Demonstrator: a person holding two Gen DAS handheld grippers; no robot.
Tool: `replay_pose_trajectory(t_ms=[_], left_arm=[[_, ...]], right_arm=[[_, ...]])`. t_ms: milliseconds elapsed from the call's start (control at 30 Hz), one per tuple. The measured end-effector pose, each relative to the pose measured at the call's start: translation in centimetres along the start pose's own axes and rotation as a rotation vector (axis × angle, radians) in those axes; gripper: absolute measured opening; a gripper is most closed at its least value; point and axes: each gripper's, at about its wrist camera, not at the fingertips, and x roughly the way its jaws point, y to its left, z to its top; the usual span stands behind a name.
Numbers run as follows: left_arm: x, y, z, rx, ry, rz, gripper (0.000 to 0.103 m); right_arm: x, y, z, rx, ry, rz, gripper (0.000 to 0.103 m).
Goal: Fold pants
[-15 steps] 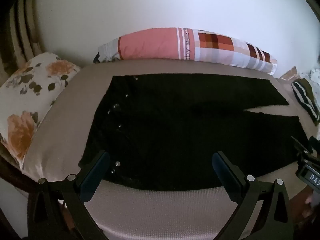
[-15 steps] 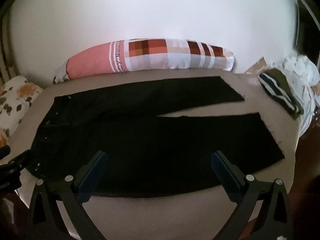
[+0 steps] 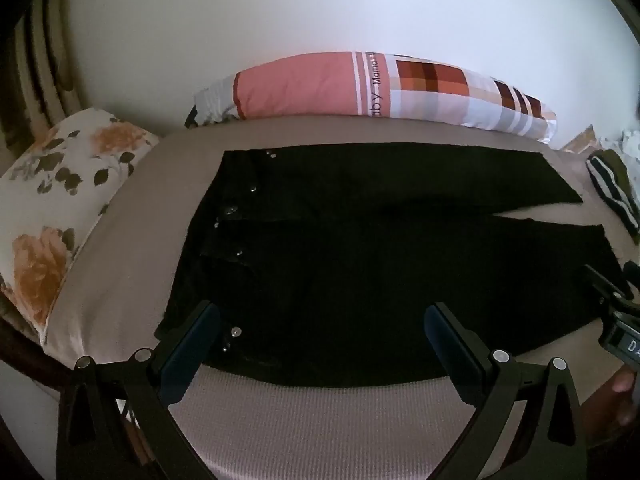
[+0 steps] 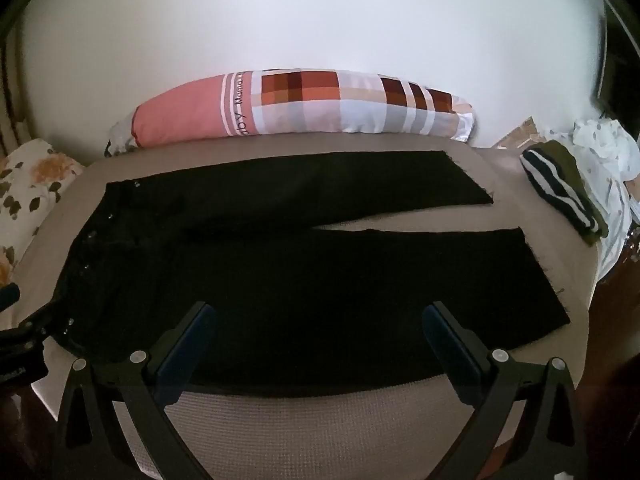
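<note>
Black pants [image 3: 360, 256] lie flat and spread on a beige bed, waist with metal buttons to the left, both legs pointing right and slightly apart. They also show in the right wrist view [image 4: 304, 264]. My left gripper [image 3: 322, 320] is open and empty, hovering over the near waist edge. My right gripper [image 4: 320, 320] is open and empty, over the near leg's lower edge. Each gripper shows at the side of the other's view.
A long pink and checked bolster [image 3: 380, 88] lies along the wall behind the pants. A floral pillow [image 3: 56, 200] is at the left. A striped dark garment [image 4: 560, 188] and white cloth [image 4: 604, 148] lie at the right. The beige bed [image 4: 320, 420] edge is just below the grippers.
Both views have barely shifted. The pants lie as before and both grippers stay open.
</note>
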Motion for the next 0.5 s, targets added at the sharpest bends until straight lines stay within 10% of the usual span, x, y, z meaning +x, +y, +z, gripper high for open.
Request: replay_pose_trajectory(t_ms=[500], left_arm=[[1.1, -0.3, 0.1, 0.024, 0.012, -0.018, 0.102]], right_arm=[[0.6, 0.4, -1.6, 0.004, -0.018, 0.008, 0.103]])
